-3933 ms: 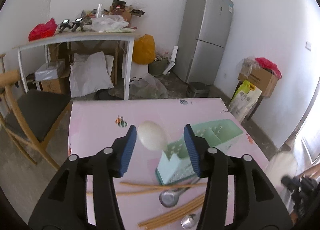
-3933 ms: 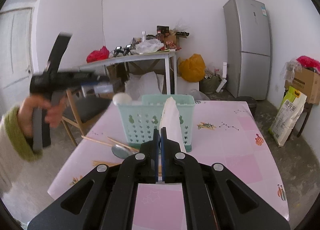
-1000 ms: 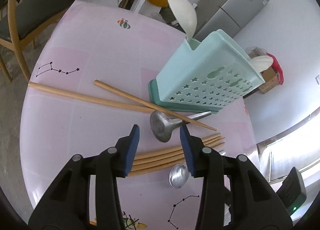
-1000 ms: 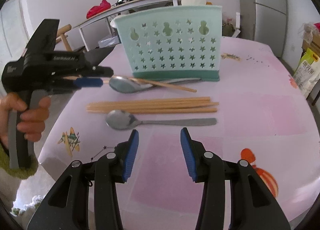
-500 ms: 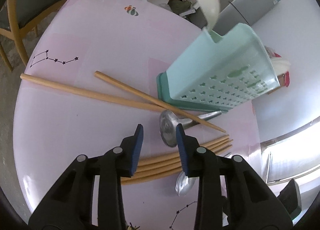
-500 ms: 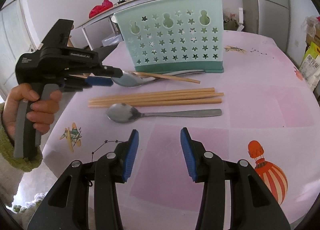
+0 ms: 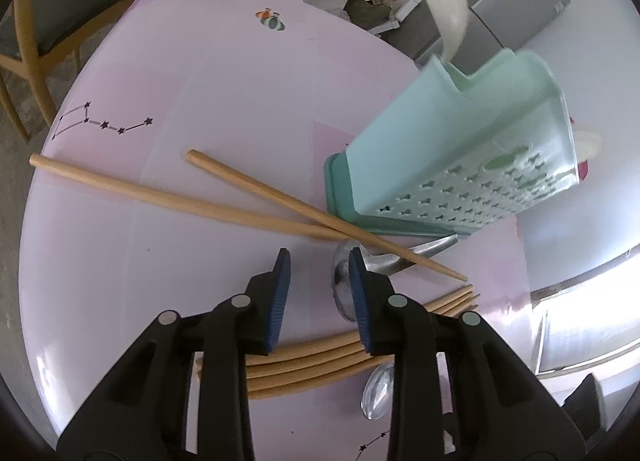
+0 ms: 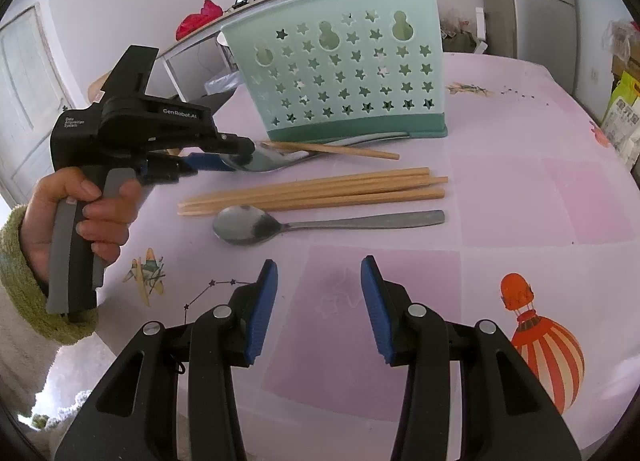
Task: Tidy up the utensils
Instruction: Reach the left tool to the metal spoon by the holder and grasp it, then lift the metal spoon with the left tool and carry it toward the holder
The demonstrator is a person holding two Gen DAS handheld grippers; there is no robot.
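Two grippers are in view. Left gripper [image 7: 316, 261]: jaws closing, nothing pressed between the pads; its right pad overlaps the bowl of a spoon [image 7: 344, 281] at its 2 o'clock. Right gripper [image 8: 316, 273]: jaws moderately apart, empty, above the pink tabletop [image 8: 520, 189]. At its 12 o'clock lies a second spoon [image 8: 320, 223], then bundled chopsticks [image 8: 312, 191], then a green holder [image 8: 340, 69] standing upright with white utensils inside.
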